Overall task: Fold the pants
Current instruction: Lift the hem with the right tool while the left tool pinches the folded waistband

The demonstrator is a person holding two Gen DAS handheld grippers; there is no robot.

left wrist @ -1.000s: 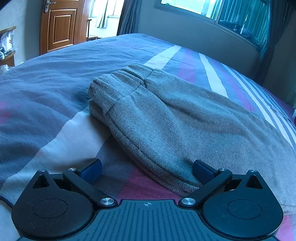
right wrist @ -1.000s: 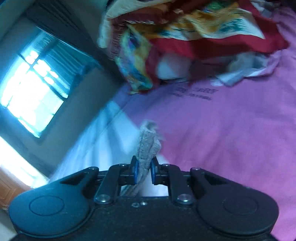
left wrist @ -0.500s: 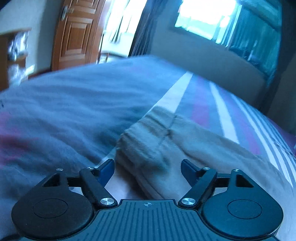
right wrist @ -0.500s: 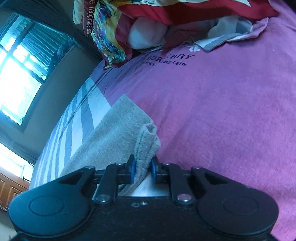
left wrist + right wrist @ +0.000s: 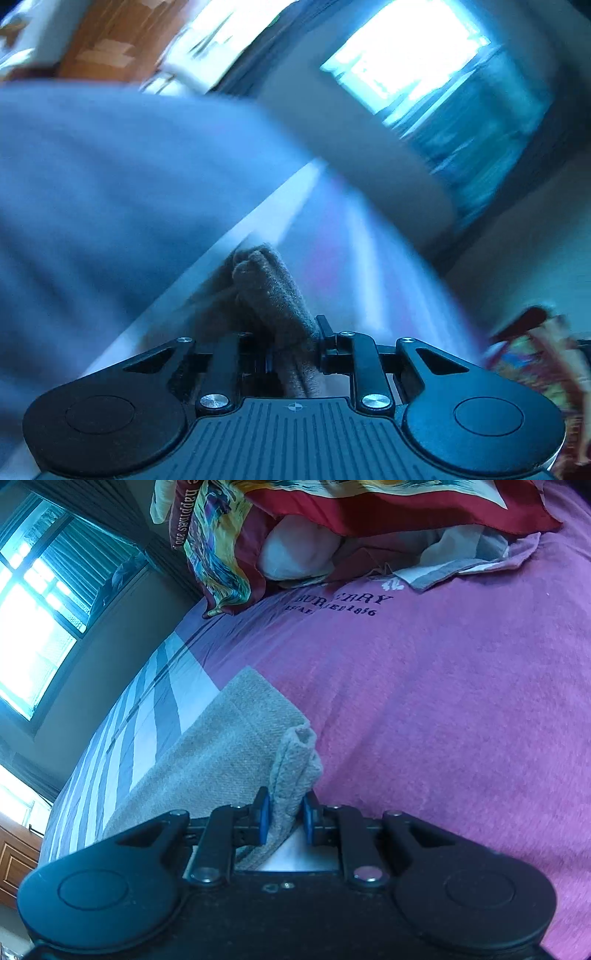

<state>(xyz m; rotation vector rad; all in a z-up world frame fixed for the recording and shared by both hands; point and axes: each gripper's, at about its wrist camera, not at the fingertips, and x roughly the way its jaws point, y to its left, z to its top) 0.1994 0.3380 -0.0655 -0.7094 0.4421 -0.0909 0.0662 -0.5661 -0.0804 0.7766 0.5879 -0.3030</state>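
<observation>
The grey pants [image 5: 229, 746] lie on the bed. In the right wrist view my right gripper [image 5: 284, 814] is shut on a bunched corner of the grey fabric, which sticks up between the blue pads. In the left wrist view, which is motion-blurred, my left gripper [image 5: 291, 347] is shut on a thick fold of the pants [image 5: 269, 291] at the waistband end, lifted off the striped cover.
The bed has a striped blue, white and purple cover [image 5: 110, 184] and a pink blanket [image 5: 461, 701]. A heap of red and yellow patterned bedding [image 5: 295, 524] lies at the head. A window [image 5: 424, 66] and a wooden door [image 5: 122, 40] stand beyond the bed.
My left gripper has closed on the waistband end of the pants and swung up, tilting its view. My right gripper keeps its hold on the fabric corner and has steadied.
</observation>
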